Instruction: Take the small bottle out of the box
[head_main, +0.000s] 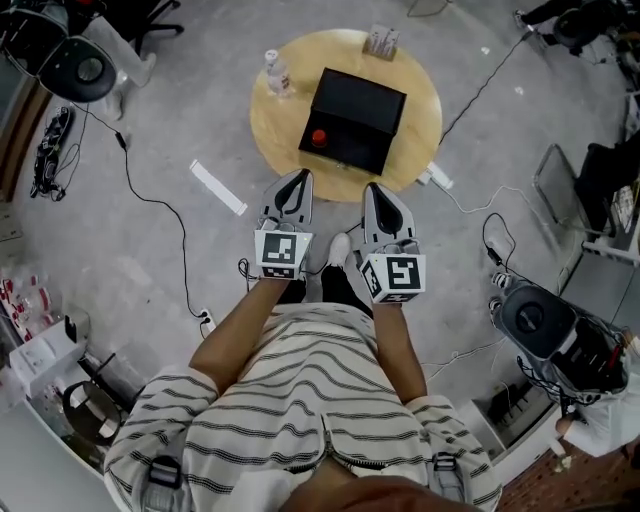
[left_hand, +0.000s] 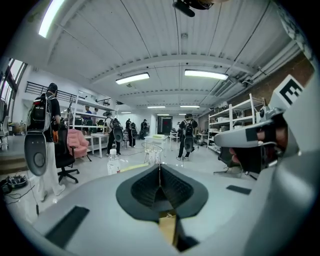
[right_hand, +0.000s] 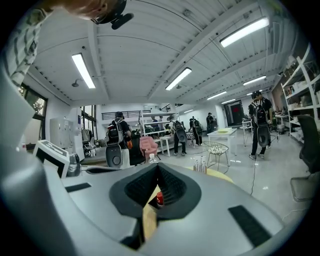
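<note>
A black box (head_main: 355, 120) stands open on the round wooden table (head_main: 270, 125). A small red-capped thing (head_main: 319, 138) sits in its near left part; it also shows red (right_hand: 159, 198) through the gap under the right jaws. Both grippers hover side by side just short of the table's near edge, pointing at the box. My left gripper (head_main: 294, 180) (left_hand: 160, 169) is shut with nothing in it. My right gripper (head_main: 378, 190) (right_hand: 158, 167) also has its jaws together and holds nothing.
A clear water bottle (head_main: 277, 73) (left_hand: 113, 163) stands on the table's left side and a small rack of vials (head_main: 381, 41) (right_hand: 201, 165) at its far edge. On the floor lie a white strip (head_main: 219, 187), cables and round black devices (head_main: 540, 320). People stand farther back in the room.
</note>
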